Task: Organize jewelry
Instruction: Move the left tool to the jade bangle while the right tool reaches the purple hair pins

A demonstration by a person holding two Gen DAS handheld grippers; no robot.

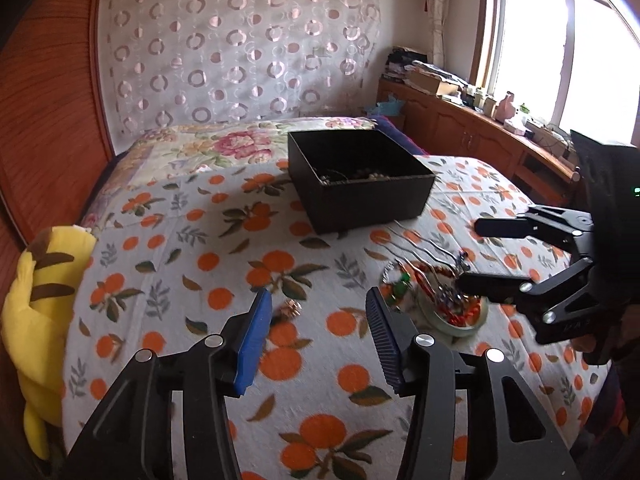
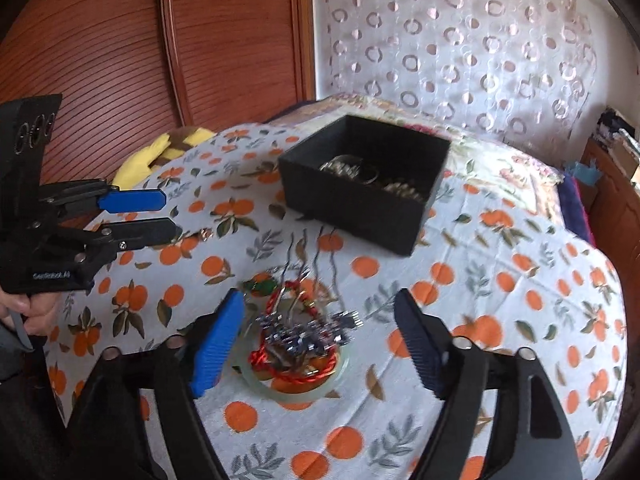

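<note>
A black open box [image 1: 360,200] stands on the bed and holds beads and bangles [image 2: 372,178]. In front of it lies a tangled heap of jewelry [image 2: 298,338]: a pale green bangle [image 2: 288,391], a red twisted cord, and wavy silver hairpins [image 2: 316,256]. My right gripper [image 2: 320,304] hovers over this heap, open, its fingers apart on either side and not touching it. My left gripper [image 1: 320,332] is open too, with a small rose-coloured piece [image 1: 290,309] on the quilt just ahead of its blue finger [image 1: 254,340]. In the right wrist view the left gripper [image 2: 171,216] sits at the left.
The bed quilt [image 1: 192,280] has an orange-fruit print. A yellow plush toy [image 1: 44,292] lies at its left edge beside a wooden wardrobe [image 2: 160,60]. A cluttered wooden cabinet [image 1: 480,128] runs under the window on the right. A person's hand [image 2: 32,308] grips the left handle.
</note>
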